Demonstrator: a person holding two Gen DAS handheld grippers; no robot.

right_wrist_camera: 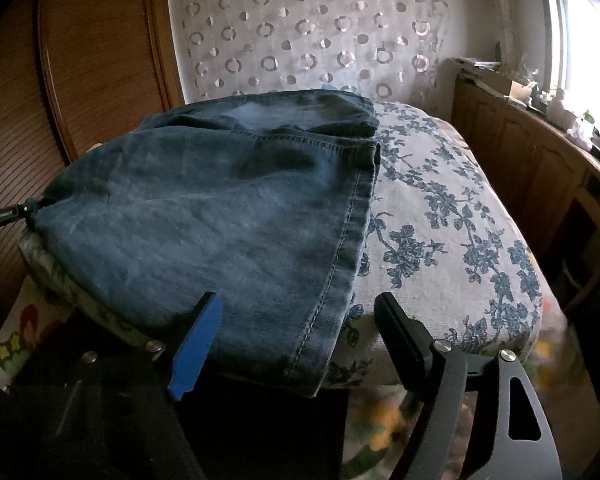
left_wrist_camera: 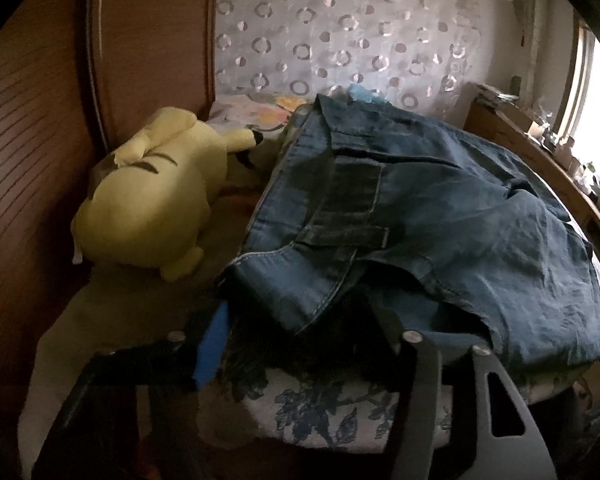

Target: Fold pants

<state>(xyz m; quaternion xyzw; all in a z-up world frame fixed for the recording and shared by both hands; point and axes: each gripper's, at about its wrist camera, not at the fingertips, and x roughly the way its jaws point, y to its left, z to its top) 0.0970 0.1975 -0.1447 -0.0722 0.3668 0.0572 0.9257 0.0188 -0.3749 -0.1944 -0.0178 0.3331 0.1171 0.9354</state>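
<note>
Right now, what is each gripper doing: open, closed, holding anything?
Left gripper: jaws around the jeans edge; grip cannot be told.
Right gripper: open, jeans hem between the jaws, not clamped.

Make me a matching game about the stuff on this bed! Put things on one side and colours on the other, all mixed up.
Things:
1. plush toy
2. jeans
3. bedspread
4. wardrobe door

Colours:
A. brown wood
B. pale with blue flowers
C. yellow
D. blue denim

Pairs: 1-C, 2-D, 3-B, 4-A
</note>
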